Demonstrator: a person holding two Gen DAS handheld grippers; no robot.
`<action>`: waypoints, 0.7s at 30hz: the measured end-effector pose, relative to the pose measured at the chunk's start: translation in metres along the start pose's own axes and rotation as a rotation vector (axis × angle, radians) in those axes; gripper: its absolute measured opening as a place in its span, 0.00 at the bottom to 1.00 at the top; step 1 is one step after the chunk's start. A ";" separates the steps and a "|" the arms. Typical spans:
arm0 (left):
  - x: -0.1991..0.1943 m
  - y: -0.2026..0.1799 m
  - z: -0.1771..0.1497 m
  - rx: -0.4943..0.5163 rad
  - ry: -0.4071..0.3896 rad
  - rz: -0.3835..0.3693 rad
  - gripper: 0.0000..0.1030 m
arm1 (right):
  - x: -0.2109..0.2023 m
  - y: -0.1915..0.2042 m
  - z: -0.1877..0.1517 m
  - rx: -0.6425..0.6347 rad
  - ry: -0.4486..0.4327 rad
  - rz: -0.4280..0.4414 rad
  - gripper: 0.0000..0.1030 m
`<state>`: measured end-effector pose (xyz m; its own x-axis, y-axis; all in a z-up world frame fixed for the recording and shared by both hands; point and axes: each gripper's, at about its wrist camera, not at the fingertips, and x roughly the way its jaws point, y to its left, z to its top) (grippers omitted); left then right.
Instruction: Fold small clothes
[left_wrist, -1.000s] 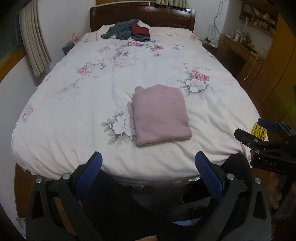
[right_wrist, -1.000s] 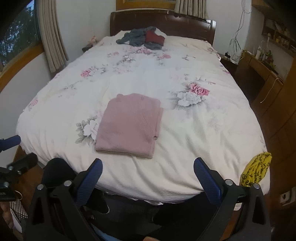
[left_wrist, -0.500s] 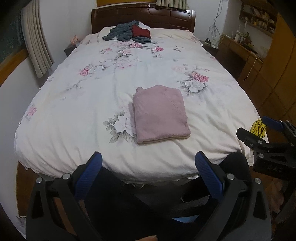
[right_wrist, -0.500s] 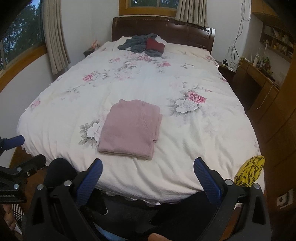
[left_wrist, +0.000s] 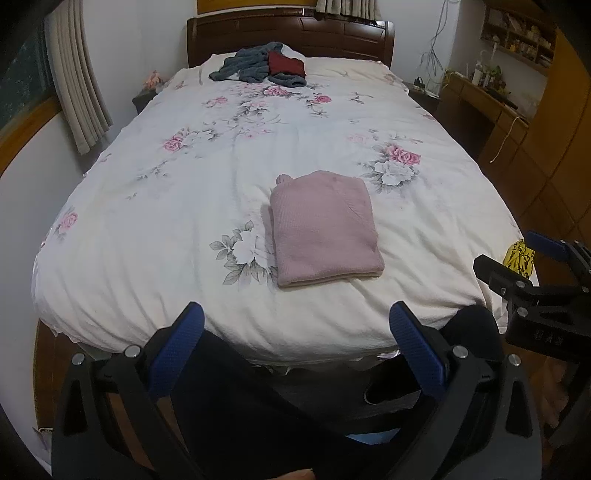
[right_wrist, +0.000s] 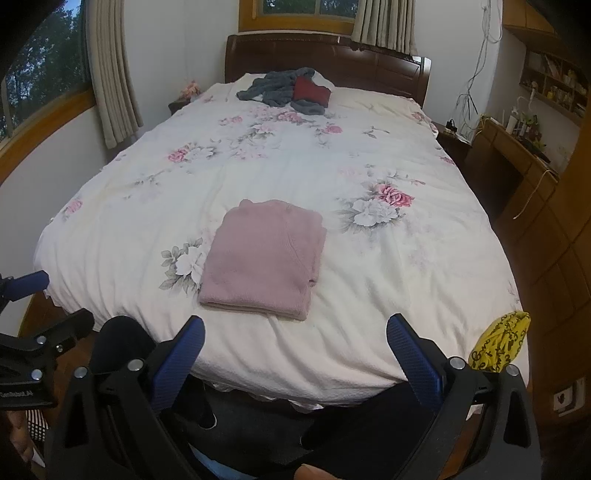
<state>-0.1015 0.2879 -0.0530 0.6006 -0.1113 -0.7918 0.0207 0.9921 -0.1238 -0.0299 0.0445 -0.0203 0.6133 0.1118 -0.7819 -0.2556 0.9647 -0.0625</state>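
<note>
A pink knit garment (left_wrist: 325, 227) (right_wrist: 264, 258) lies folded into a neat rectangle on the floral bedspread (left_wrist: 184, 192) (right_wrist: 388, 280), near the foot of the bed. My left gripper (left_wrist: 295, 336) hangs open off the foot edge, well short of the garment, with nothing between its blue pads. My right gripper (right_wrist: 293, 339) is open and empty too, also back from the bed edge. Each gripper shows at the side of the other's view: the right gripper (left_wrist: 535, 273), the left gripper (right_wrist: 37, 325).
A heap of grey clothes (left_wrist: 255, 66) (right_wrist: 277, 88) with a dark red piece (left_wrist: 286, 64) (right_wrist: 310, 90) lies by the wooden headboard (right_wrist: 325, 55). A yellow patterned cloth (right_wrist: 500, 341) (left_wrist: 519, 256) hangs at the bed's right corner. A desk (right_wrist: 517, 151) and cabinets stand right, curtains left.
Both grippers have pulled back and risen slightly from the bed, so the folded pink garment looks a little farther away. It has not moved, and both grippers stay open.
</note>
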 end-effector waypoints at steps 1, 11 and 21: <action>0.000 -0.001 -0.001 -0.001 -0.001 0.001 0.97 | 0.000 0.000 0.000 -0.001 0.000 -0.001 0.96; 0.001 -0.003 -0.001 -0.004 0.002 0.010 0.97 | 0.003 -0.003 0.001 0.000 0.003 0.006 0.96; 0.002 -0.001 0.001 -0.012 0.002 0.019 0.97 | 0.007 -0.002 0.000 -0.004 0.007 0.014 0.96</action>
<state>-0.0994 0.2869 -0.0543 0.5991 -0.0926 -0.7953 0.0000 0.9933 -0.1157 -0.0249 0.0433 -0.0255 0.6042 0.1235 -0.7872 -0.2670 0.9622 -0.0539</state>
